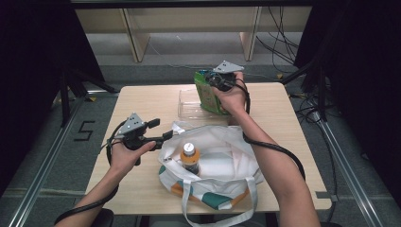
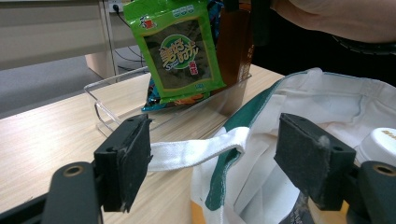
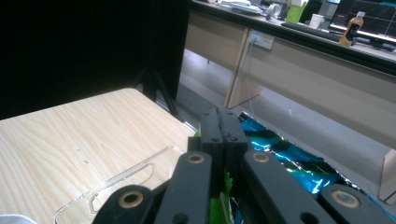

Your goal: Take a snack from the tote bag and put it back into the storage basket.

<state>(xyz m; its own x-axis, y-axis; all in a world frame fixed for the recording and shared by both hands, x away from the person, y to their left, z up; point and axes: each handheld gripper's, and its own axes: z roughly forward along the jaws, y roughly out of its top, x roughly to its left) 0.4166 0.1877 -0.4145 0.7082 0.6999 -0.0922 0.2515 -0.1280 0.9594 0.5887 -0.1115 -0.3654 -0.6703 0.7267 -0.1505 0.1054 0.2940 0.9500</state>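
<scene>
High view, table: one wooden table [image 1: 142, 99], and on it one clear plastic tray [image 1: 188, 101] and one white cloth bag [image 1: 222, 156] with green and orange patches.
High view, bag contents: one bottle [image 1: 190, 157] with a white cap, upright inside the bag's open mouth.
High view, right gripper [image 1: 213, 81]: over the far end of the tray, jaws pinched on the top edge of one green snack packet [image 1: 208, 97] (its lower end is down in the tray).
High view, left gripper [image 1: 166, 134]: level, at the bag's left rim, next to a white strap.
High view, surroundings: cables on the floor beyond the table; black stands to either side.
Left gripper view, jaws: wide apart, nothing between the pads; the bag's white strap [image 2: 196, 151] and open mouth lie just past them.
Left gripper view, beyond: the green packet stands upright in the tray, with a blue packet [image 2: 154, 100] behind its lower edge (two packets counted); the bottle's cap at the right edge.
Right gripper view, jaws: pressed together on the green packet's edge; blue foil packet just right; tray rim below left.
</scene>
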